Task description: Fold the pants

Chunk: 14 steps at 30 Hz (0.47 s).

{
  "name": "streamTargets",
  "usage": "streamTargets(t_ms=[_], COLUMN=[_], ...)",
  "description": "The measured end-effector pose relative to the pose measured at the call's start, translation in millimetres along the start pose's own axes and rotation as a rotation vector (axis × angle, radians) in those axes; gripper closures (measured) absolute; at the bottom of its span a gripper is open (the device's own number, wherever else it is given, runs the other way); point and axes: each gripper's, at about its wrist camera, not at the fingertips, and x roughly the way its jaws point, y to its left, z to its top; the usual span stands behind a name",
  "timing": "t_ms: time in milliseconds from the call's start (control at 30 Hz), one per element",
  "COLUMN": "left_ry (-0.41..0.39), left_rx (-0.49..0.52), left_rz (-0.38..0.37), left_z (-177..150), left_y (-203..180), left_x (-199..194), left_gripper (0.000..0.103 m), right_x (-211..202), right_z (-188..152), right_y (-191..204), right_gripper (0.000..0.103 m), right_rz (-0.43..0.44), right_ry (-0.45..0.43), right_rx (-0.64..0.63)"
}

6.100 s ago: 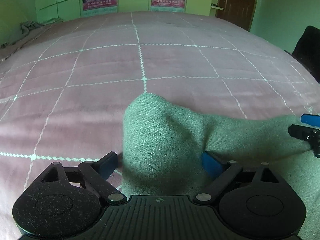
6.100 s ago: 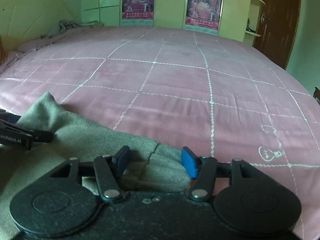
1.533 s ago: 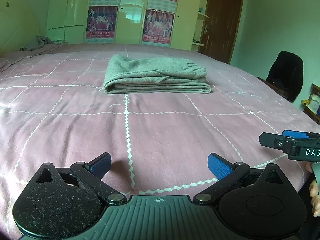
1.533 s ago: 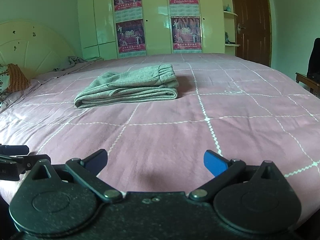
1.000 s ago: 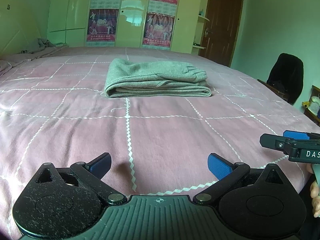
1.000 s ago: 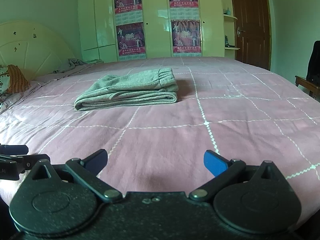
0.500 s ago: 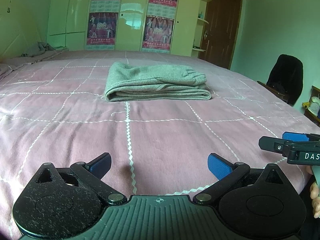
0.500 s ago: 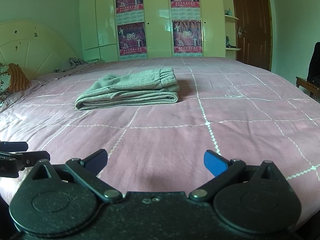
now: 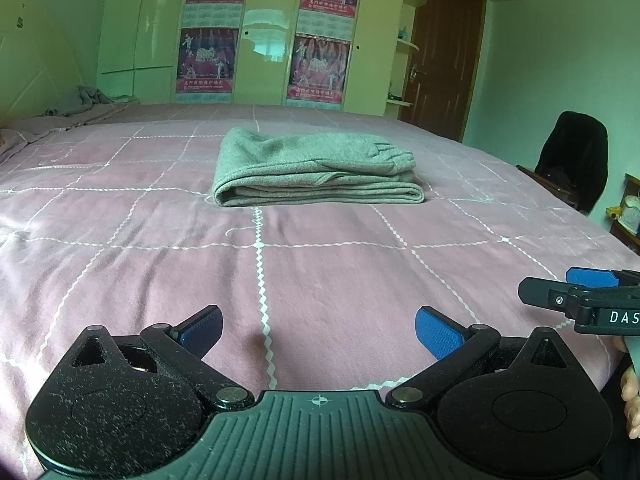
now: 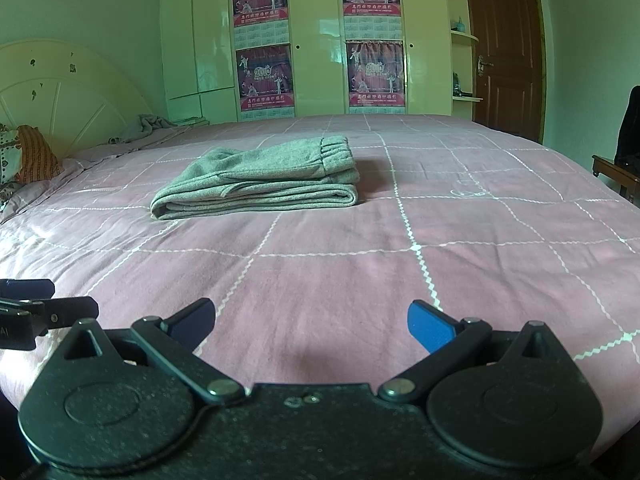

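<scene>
Left gripper fingers spread wide, nothing between them; right gripper fingers likewise apart and empty. Both sit low over the near edge of the bed, well apart from the pants. Pants lie folded in a flat grey stack mid-bed, waistband on the right end — task looks done. Soft knit, light, limp, layers likely to slide — if moved, pinch through all layers at the rounded folded edge, one gripper per end, not the loose top layer.
</scene>
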Motion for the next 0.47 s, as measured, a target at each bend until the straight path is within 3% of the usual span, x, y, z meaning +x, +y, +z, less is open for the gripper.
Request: streamTargets(t_ms=[467], left_ry=[-0.042], left_rx=[0.047], left_rz=[0.011], left_z=[1.4], left_y=[-6.9], left_x=[-3.8], left_gripper=[0.002], right_x=[0.8], right_z=[0.4], right_y=[-1.6], right_gripper=[0.000], right_rz=[0.006], right_ry=[0.001], right_rx=[-0.006])
